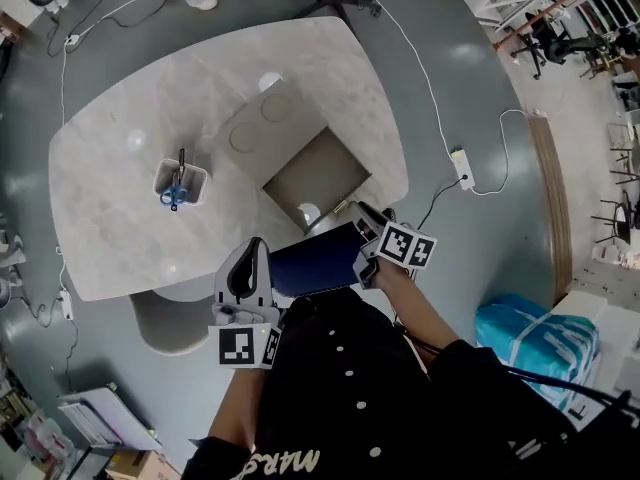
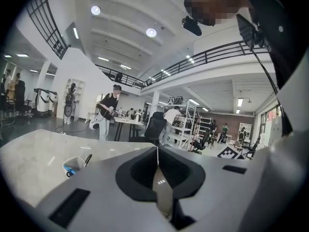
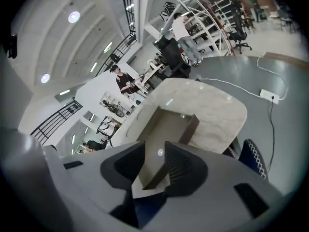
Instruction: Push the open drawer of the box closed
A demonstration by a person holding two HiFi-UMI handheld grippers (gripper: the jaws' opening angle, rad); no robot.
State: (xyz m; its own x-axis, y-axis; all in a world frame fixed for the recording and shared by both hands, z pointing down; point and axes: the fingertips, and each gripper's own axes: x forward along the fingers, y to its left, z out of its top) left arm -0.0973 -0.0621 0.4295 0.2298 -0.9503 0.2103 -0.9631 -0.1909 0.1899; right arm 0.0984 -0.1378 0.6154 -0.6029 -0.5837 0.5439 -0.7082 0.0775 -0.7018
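Observation:
The box (image 1: 262, 123) lies flat on the pale marble table (image 1: 120, 198), its top marked with two round shapes. Its open drawer (image 1: 318, 176) sticks out toward me, brown inside, with a small white thing (image 1: 308, 211) at its near end. My right gripper (image 1: 352, 213) hovers just off the drawer's near right corner, its jaws apart with nothing between them. Through the right gripper (image 3: 161, 151) the drawer (image 3: 166, 124) shows ahead. My left gripper (image 1: 250, 256) hangs lower left by the table edge; the left gripper (image 2: 158, 151) is shut and empty.
A white cup with pens and blue scissors (image 1: 180, 183) stands on the table's left part, also seen as the cup (image 2: 75, 166). A dark blue chair seat (image 1: 315, 261) lies between the grippers. A power strip (image 1: 462, 168) and cable lie on the floor at right, a blue bag (image 1: 535, 338) farther right.

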